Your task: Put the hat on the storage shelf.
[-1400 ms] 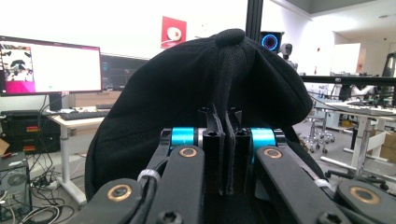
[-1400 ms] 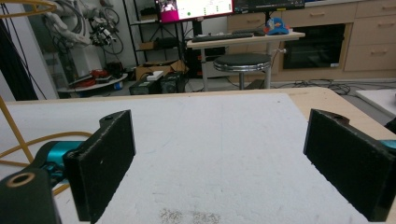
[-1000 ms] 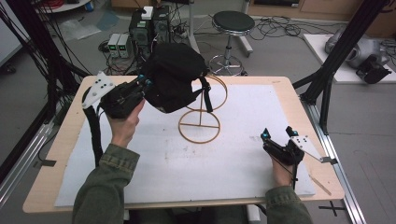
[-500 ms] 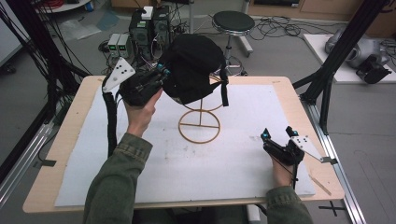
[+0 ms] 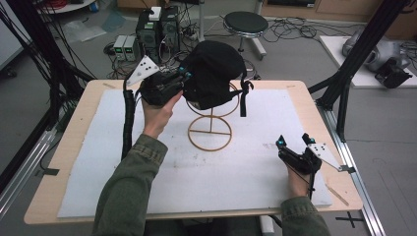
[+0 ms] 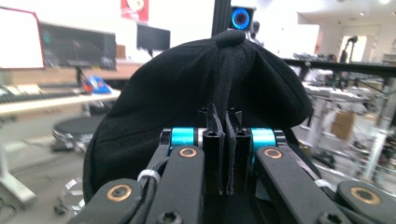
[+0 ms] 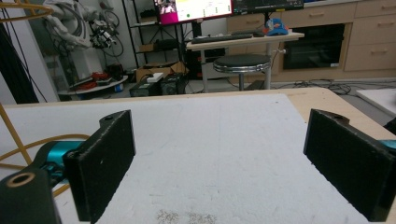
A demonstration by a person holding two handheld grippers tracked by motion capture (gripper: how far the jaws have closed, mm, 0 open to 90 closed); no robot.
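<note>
Since the earlier frames we have carried the black cap [image 5: 215, 73], pinched in the left claw [image 5: 183, 74], across above the wire stand [image 5: 211, 120], ready for seating, while the right claw [image 5: 293, 142] rests wide apart on the desk [image 5: 98, 162].

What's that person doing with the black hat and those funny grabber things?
A person is holding a grabber in each hand. The left gripper has its jaws pinched shut on the edge of a black fabric cap and holds it over the top of a yellow wire hat stand on the white-covered table. The right gripper rests near the table's right edge, jaws open and holding nothing.
</note>
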